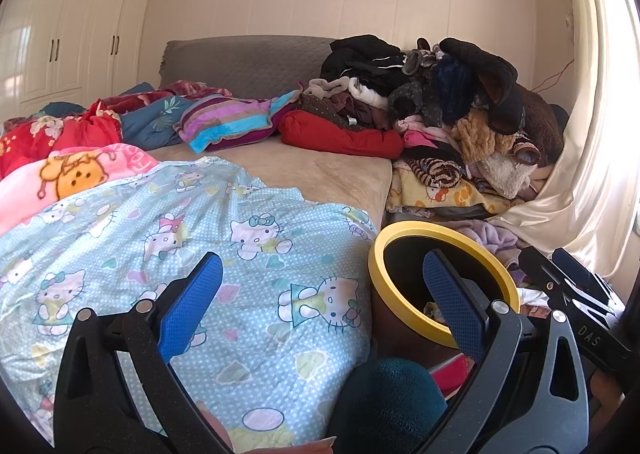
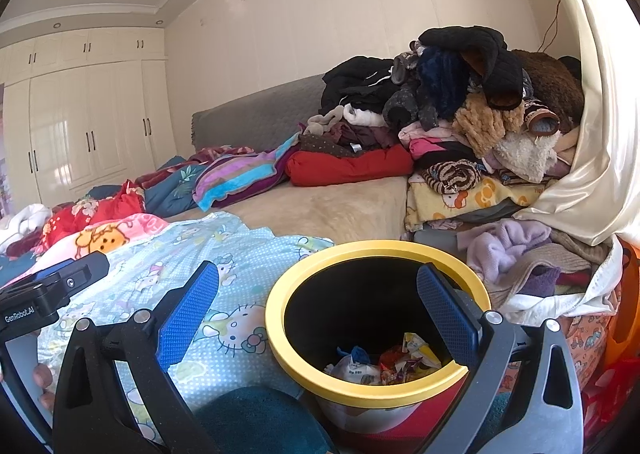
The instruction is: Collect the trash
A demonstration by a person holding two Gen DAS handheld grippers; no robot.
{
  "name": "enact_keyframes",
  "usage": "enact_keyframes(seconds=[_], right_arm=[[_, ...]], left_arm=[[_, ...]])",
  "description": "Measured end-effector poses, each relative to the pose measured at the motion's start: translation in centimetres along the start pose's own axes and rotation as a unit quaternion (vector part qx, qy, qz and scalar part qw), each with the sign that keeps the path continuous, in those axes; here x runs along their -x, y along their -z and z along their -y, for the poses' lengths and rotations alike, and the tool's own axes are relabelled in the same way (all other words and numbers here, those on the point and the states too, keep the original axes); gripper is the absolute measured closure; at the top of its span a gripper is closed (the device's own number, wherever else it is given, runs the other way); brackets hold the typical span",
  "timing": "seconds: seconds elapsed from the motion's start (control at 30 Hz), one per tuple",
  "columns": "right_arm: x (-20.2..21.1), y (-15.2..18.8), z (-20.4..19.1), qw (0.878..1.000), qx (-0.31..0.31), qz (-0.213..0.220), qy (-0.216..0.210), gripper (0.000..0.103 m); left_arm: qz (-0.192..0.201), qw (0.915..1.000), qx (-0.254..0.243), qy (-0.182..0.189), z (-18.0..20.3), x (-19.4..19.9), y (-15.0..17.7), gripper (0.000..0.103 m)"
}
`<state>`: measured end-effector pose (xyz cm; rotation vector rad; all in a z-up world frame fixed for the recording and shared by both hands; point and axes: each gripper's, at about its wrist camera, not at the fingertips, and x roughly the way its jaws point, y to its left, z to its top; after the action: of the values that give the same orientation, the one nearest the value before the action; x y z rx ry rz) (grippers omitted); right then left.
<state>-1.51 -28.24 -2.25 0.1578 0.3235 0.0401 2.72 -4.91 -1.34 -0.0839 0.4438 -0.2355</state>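
Bedding crowds the yellow-rimmed bin (image 2: pixel 374 324), wrappers (image 2: pixel 396 364) already inside. I hold my left gripper (image 1: pixel 320 302) and right gripper (image 2: pixel 320 310) wide, empty; either could snag the blue quilt (image 1: pixel 168 238) beside it.

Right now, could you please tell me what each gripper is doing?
Left gripper: open, holding nothing.
Right gripper: open, holding nothing.

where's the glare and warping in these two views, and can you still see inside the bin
Left wrist view: the curtain at right is blown out by daylight, the wardrobe bows at the fisheye edge, and the bin interior is mostly dark. Right wrist view: similar curtain glare and corner vignetting, yet wrappers in the bin show clearly.
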Motion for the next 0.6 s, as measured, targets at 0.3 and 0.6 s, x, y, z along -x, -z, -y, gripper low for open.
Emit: enact_keyframes(seconds=[0.3, 0.6], right_arm=[[0.0, -0.8, -1.4, 1.000, 0.014, 0.012, -0.019, 0.006], [-4.2, 0.8, -20.2, 0.945, 0.109, -0.108, -0.290, 0.006]], left_arm=[[0.008, 0.9977, 0.048, -0.048, -2.7, 1.1, -1.5, 0.011], [-0.017, 0.9402, 0.205, -0.272, -21.7, 7.0, 0.4, 0.011]])
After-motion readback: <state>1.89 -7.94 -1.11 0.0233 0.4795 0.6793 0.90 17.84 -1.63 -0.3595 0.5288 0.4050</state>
